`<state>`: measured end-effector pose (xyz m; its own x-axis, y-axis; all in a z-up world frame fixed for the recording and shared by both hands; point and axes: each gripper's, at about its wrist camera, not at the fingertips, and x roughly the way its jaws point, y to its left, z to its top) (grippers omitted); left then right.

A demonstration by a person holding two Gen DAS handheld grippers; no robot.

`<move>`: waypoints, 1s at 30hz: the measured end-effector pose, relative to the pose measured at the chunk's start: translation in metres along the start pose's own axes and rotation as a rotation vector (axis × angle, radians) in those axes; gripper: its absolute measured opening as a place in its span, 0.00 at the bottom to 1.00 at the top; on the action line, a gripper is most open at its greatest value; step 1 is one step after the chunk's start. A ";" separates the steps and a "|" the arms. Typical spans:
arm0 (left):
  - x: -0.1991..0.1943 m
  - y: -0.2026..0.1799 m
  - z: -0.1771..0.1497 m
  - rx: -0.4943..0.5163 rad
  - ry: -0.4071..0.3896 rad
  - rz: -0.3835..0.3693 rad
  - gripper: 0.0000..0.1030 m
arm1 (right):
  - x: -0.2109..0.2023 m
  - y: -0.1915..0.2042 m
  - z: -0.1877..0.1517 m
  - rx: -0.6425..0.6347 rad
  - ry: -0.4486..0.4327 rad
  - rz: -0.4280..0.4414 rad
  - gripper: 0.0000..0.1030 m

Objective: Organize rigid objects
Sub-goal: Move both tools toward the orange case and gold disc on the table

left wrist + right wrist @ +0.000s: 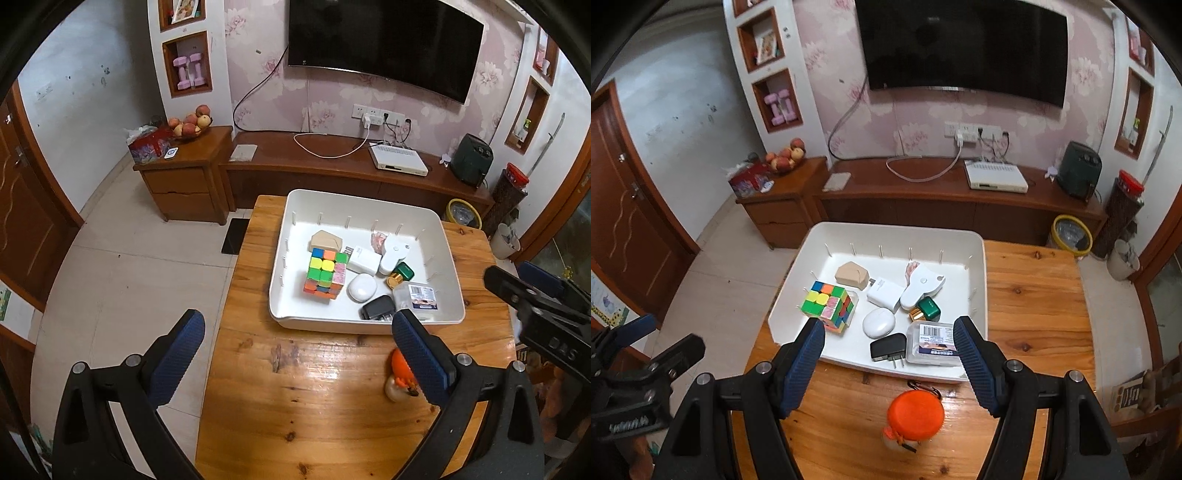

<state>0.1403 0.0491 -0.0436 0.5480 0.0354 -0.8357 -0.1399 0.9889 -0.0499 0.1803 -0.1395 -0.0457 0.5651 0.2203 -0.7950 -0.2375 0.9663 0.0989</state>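
A white tray [448,254] [977,266] stands on the wooden table [314,387] [1034,295]. It holds a colour cube [325,275] [829,304], a white charger [884,291], a white oval case [879,323], a black plug [888,347], a clear labelled box [934,341], a green-gold item [927,309] and a tan block [851,274]. An orange-capped round object [916,410] [399,373] stands on the table in front of the tray. My right gripper [890,360] is open above it. My left gripper [295,354] is open and empty over the table's left front.
A low wooden TV cabinet [332,170] with a white set-top box [400,158] runs behind the table. A side cabinet [184,177] carries a fruit bowl. A yellow bin [463,214] stands at the right. Tiled floor lies to the left.
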 end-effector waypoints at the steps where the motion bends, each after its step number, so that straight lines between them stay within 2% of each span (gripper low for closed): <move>1: -0.002 -0.003 -0.003 0.004 -0.002 -0.001 0.98 | -0.005 -0.002 -0.003 -0.003 -0.008 0.003 0.71; 9: -0.007 -0.027 -0.024 0.044 0.011 -0.013 0.99 | -0.034 -0.025 -0.049 -0.089 -0.024 -0.026 0.71; 15: -0.003 -0.056 -0.039 0.121 0.038 -0.020 0.99 | -0.030 -0.053 -0.092 -0.058 0.015 -0.039 0.71; 20: 0.017 -0.084 -0.054 0.204 0.109 -0.046 0.99 | -0.019 -0.073 -0.132 0.015 0.034 -0.011 0.71; 26: 0.056 -0.123 -0.069 0.320 0.193 -0.053 0.99 | 0.005 -0.070 -0.184 0.056 0.019 -0.010 0.71; 30: 0.080 -0.147 -0.078 0.387 0.244 -0.083 0.99 | 0.028 -0.067 -0.212 0.104 0.039 0.012 0.71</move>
<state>0.1403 -0.1050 -0.1459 0.3278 -0.0353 -0.9441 0.2400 0.9696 0.0470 0.0448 -0.2262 -0.2017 0.5309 0.2285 -0.8160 -0.1593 0.9727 0.1687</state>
